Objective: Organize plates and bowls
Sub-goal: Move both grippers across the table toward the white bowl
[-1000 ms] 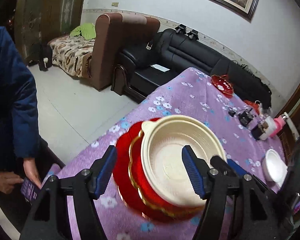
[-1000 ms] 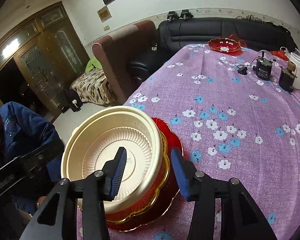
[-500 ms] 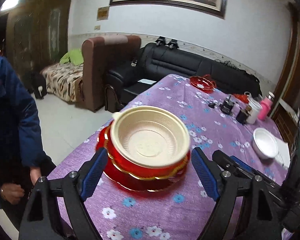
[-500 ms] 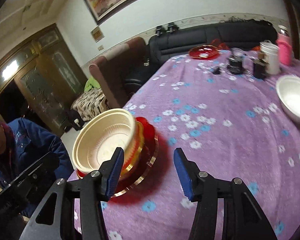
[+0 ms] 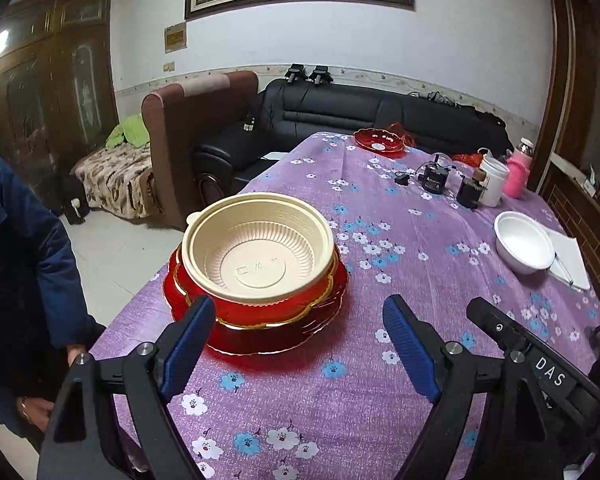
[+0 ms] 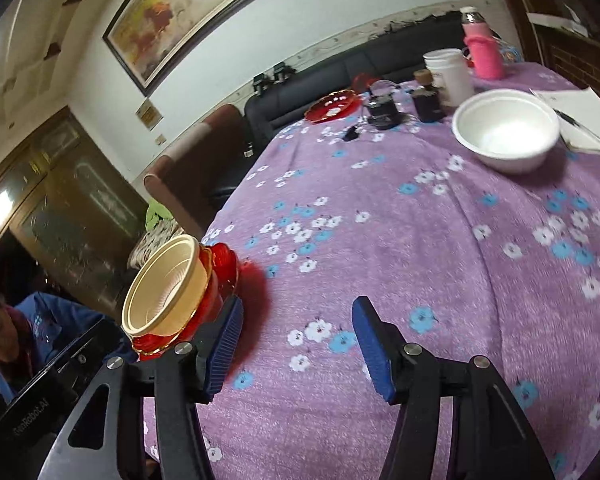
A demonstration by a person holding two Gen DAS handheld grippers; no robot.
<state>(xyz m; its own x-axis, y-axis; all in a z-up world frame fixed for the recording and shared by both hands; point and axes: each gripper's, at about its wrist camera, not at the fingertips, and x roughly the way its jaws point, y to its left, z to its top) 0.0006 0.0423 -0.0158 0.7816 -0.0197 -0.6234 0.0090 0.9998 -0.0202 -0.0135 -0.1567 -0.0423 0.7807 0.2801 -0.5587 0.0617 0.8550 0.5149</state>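
Near the left edge of the table (image 5: 400, 240), on a purple cloth (image 6: 380, 260) printed with white and blue flowers, stands the stack: a cream ribbed bowl (image 5: 256, 252) nested in a red bowl with a gold rim (image 5: 260, 312), which sits on a red plate (image 5: 260, 340). Just short of the stack hangs the left gripper (image 5: 296, 344), its jaws spread wide with nothing between them — the left blue pad overlaps the plate's near edge in the picture, though whether it touches I cannot tell. Off to the stack's right is the right gripper (image 6: 296, 348); its jaws have just been opening and stand partly apart over bare cloth, empty, with the same stack (image 6: 172, 292) showing just beyond its left finger. Well apart from the stack, toward the table's right side, sits a white bowl (image 6: 504, 132) beside a sheet of paper (image 6: 580, 116) with a pen on it. At the far end lies a second red plate (image 5: 379, 142), alone near the table's end. Between it and the white bowl cluster a small black device with a cable (image 5: 432, 178), a white cup (image 5: 494, 180) and a pink bottle (image 5: 518, 172). At the left edge of the left wrist view a person's blue sleeve (image 5: 16, 272) shows beside the table.
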